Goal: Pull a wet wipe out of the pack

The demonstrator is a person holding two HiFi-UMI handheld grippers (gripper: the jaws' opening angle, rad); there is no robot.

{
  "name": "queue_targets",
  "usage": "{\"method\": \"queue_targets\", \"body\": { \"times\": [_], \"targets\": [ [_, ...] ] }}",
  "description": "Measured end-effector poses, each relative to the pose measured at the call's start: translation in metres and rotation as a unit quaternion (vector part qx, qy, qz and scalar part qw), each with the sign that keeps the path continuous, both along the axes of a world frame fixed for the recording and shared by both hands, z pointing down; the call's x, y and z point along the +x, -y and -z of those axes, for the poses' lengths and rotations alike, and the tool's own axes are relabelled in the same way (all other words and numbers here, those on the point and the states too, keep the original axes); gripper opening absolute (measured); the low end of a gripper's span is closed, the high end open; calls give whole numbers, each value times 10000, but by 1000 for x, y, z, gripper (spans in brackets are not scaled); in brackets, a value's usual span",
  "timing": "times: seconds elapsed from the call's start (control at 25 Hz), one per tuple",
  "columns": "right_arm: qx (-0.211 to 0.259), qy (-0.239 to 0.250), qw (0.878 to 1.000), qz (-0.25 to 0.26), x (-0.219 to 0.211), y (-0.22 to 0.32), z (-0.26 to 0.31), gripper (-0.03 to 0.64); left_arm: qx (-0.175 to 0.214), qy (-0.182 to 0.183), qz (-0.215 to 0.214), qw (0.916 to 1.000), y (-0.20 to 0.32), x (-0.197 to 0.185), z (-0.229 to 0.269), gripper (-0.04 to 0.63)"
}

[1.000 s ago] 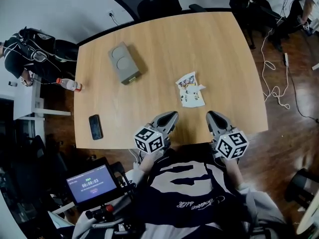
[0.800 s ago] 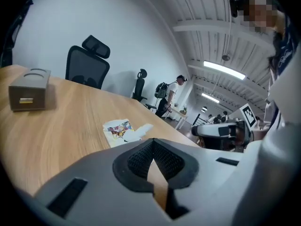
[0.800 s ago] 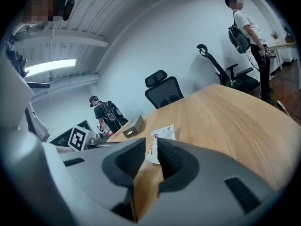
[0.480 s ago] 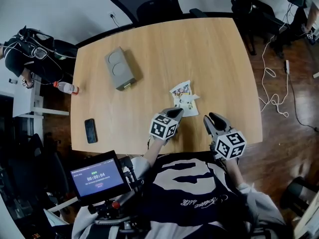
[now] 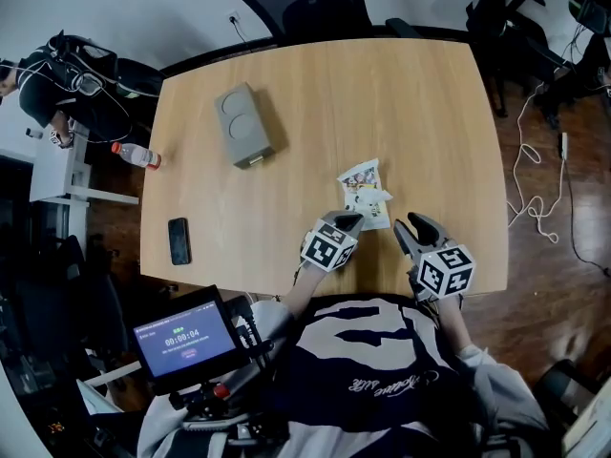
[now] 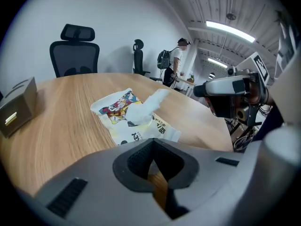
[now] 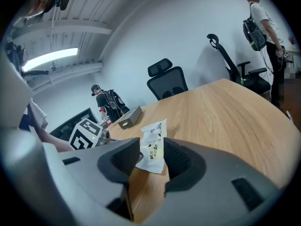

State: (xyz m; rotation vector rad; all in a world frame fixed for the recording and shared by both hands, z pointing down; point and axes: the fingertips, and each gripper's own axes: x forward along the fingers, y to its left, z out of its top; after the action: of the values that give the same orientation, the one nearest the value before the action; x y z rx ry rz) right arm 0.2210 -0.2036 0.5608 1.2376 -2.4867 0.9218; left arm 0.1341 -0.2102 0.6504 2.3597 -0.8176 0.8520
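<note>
**Both tools at the pack, no pull yet**

Head view. On the pale wooden table with rounded corners, near its close edge: a small white plastic pack of wet wipes with cartoon print, lying flat. Out of its top, a white tuft of wipe. Left gripper just beside the pack's near corner. Right gripper near, off to the pack's right and apart from it. Farther off and untouched: a grey rectangular box and a black phone. Beyond the table's left side, a clear plastic bottle with a red cap.

Left gripper view. Jaws clenched tip to tip, with nothing between them and only bare wood below. Pack straight ahead, close but not touched. Tuft standing up from its middle, leaning right.

Right gripper view. Jaws opening, well spread, pads pressing on nothing. Pack framed in the gap but lying beyond the tips, flat on the table.

Progress, as a judgement. Barely begun: pack neither pinned nor gripped, wipe still inside save for the tuft. Probably left to do:
- Hold the pack down with the clenched left tool.
- Close the right one on the tuft.
- Draw the wipe clear.
</note>
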Motion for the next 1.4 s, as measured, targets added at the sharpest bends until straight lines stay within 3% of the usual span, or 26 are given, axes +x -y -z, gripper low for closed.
{"method": "queue_targets", "body": {
  "times": [0.12, 0.44, 0.8, 0.84, 0.88, 0.92, 0.96, 1.4],
  "targets": [
    [-18, -173, 9994, 304, -10, 15, -10, 154, 99, 188, -129, 9997, 1, 3, -5, 3],
    [166, -619, 9945, 834, -35, 50, -23, 207, 33, 198, -179, 9996, 3, 4, -7, 3],
    [54, -849, 9875, 1324, -63, 57, -39, 206, 86, 270, -172, 9994, 4, 5, -7, 3],
    [34, -906, 9867, 1351, -63, 56, -42, 195, 87, 282, -173, 9994, 4, 5, -8, 3],
    [41, -973, 9859, 1361, -63, 56, -44, 145, 95, 294, -174, 9994, 5, 5, -8, 3],
    [67, -1032, 9851, 1372, -63, 56, -45, 51, 116, 294, -176, 9993, 6, 6, -8, 3],
    [90, -1067, 9845, 1392, -63, 55, -46, 22, 148, 279, -182, 9993, 7, 6, -8, 3],
    [206, -912, 9837, 1539, -65, 33, -25, 12, 103, 393, -232, 9989, 5, 6, -16, 3]
  ]
}}
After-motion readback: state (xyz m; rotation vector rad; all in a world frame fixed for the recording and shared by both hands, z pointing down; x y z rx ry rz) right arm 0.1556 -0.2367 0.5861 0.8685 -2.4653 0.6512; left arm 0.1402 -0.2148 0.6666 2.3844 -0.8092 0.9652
